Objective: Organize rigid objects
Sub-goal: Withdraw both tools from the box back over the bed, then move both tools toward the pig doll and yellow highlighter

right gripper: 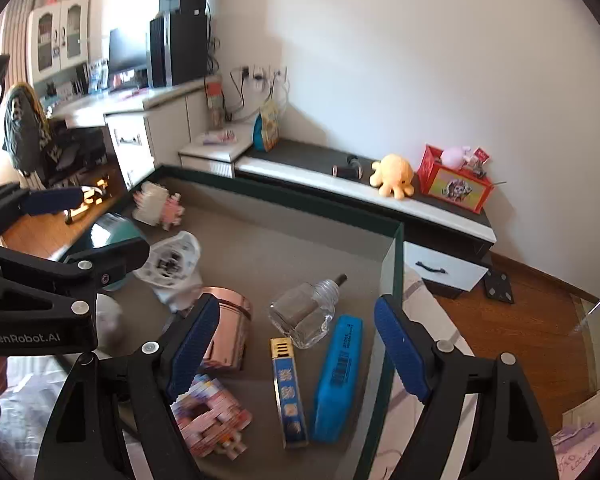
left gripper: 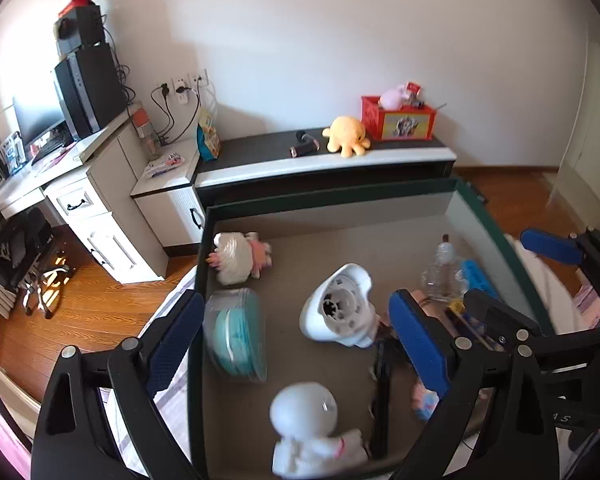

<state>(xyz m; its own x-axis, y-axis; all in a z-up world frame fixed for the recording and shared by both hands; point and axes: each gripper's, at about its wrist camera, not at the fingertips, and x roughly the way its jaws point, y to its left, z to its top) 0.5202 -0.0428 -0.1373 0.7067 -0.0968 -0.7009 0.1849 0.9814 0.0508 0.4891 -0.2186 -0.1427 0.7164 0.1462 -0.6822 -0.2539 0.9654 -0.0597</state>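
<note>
A dark-rimmed tray with a grey floor holds the objects. My left gripper is open above a white round device, with a teal disc case at its left finger and a white astronaut figure below. A pink-and-white brick toy lies in the far corner. My right gripper is open over a clear glass bottle. Below the bottle lie a blue highlighter and a blue-and-gold slim box. A copper tin and a pink block model sit by its left finger.
Beyond the tray runs a low cabinet with a yellow octopus plush, a red box and a dark roller. A desk with a computer stands left. Wooden floor and patterned bedding flank the tray.
</note>
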